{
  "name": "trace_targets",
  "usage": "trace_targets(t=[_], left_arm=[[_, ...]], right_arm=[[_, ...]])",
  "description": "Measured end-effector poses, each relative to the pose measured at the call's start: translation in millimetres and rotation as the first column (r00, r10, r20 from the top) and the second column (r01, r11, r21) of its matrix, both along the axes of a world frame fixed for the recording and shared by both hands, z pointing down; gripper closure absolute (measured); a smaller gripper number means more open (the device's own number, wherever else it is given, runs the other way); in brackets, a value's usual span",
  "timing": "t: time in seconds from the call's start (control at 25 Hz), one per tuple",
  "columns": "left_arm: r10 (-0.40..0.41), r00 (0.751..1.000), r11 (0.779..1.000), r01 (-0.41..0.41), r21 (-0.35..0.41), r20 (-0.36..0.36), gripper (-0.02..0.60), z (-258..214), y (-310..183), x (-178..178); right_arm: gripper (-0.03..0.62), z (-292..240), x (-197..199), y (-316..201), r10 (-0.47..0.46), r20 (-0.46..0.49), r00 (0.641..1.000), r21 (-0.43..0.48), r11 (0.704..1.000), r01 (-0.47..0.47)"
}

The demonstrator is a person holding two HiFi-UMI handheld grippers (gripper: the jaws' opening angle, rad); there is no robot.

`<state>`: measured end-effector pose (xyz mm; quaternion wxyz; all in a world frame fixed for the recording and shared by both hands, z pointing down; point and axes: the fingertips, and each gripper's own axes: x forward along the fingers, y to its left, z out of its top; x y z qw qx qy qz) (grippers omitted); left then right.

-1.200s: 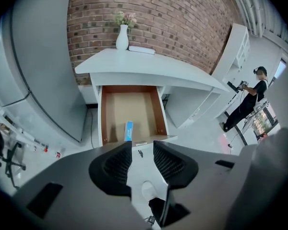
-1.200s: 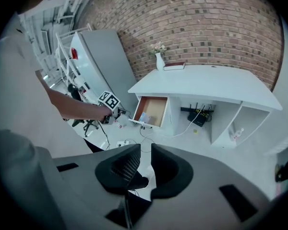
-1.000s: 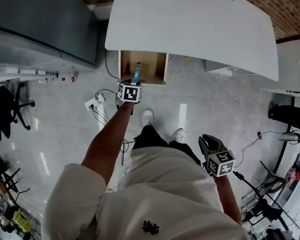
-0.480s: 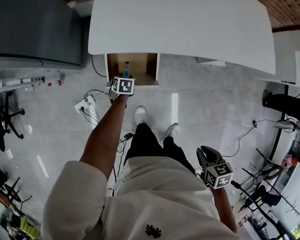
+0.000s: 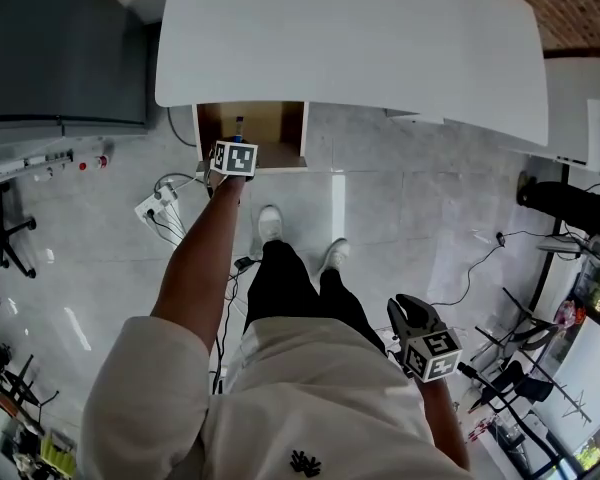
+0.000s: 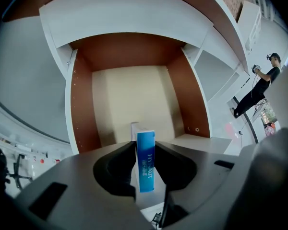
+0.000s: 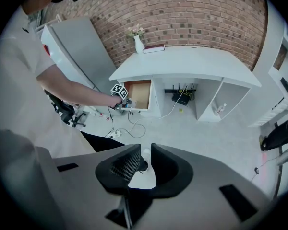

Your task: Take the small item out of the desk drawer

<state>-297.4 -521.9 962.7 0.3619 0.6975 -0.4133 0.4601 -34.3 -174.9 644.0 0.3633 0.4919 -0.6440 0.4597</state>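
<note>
A small blue-and-white box (image 6: 145, 164) stands upright near the front of the open wooden drawer (image 6: 81, 104) under the white desk (image 5: 360, 38). My left gripper (image 6: 145, 150) reaches down into the drawer. Its jaws have just been closing, and they now press on both sides of the box. In the head view the left gripper (image 5: 237, 146) hides most of the box (image 5: 239, 123), and only the box's top shows above the marker cube. My right gripper (image 5: 408, 313) hangs low by the person's right side. In the right gripper view a narrow gap shows between the right gripper's (image 7: 145, 152) jaws, with nothing in it.
A power strip with cables (image 5: 155, 206) lies on the floor left of the drawer. A grey cabinet (image 5: 60, 48) stands at the far left. The person's shoes (image 5: 270, 223) are in front of the drawer. A second person (image 6: 261, 83) stands far off to the right.
The left gripper has moved forward and down into the drawer, and its cube now covers most of the blue box. The right gripper has stayed by the person's side.
</note>
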Motion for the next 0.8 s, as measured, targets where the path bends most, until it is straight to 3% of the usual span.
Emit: trace_targets(t=[0.4,0.8], left_arm=[[-0.031,0.999,0.999,0.030,0.039,0.031,0.489,-16,2,3],[-0.067,0.998,0.993,0.065,0.099,0.012,0.491,-82,22,20]], right_arm=[[0.503,4,13,12,0.011,0.021,1.000,0.026,1.000,-0.012],[0.511,-9,40,33,-0.024,0.060,0.998,0.093,0.996,0.018]])
